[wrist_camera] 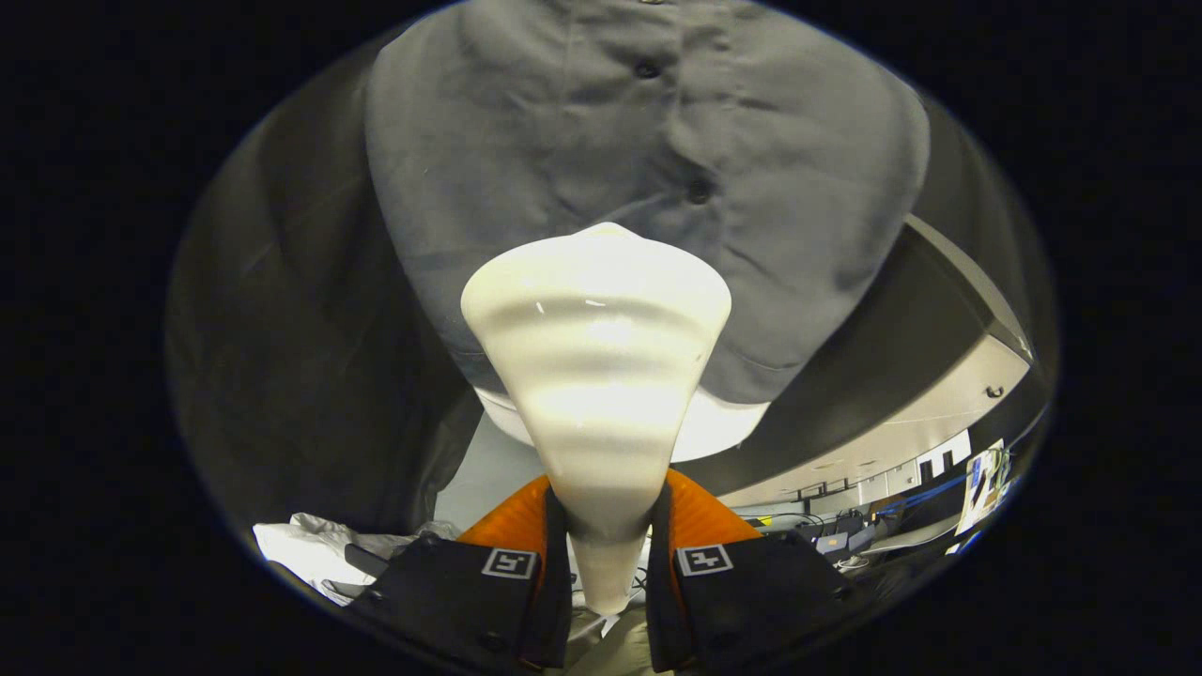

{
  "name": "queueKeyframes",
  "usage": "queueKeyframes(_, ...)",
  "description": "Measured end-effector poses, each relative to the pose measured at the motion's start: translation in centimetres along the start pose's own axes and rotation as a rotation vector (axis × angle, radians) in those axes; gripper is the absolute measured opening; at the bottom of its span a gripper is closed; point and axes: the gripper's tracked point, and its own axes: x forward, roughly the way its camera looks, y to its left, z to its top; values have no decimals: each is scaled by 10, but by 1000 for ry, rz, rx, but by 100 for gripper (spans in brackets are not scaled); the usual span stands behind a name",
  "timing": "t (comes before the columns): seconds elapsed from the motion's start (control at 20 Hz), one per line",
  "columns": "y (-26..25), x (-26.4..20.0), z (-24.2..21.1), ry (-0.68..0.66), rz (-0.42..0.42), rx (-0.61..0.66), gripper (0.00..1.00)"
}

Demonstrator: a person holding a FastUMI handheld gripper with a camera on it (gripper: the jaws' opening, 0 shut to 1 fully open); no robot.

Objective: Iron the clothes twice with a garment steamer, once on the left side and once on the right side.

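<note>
Gripping steamer between tongs, against shirt.

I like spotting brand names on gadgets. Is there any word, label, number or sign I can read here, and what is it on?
No readable words or numbers.
Square black-and-white coded markers, one on each side of the gripper: patterns, not text.
White garment steamer, clamped between the jaws: no brand visible.
Grey shirt: buttons only, no label.
Poster far behind: too small and blurred to read.
</note>
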Motion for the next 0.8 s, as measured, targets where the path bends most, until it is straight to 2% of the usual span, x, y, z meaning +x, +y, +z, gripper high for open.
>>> queueKeyframes(0.25,-64,-59,13,-84,-64,59,40)
queueKeyframes(0.8,-240,-174,48,-282,-216,226,40)
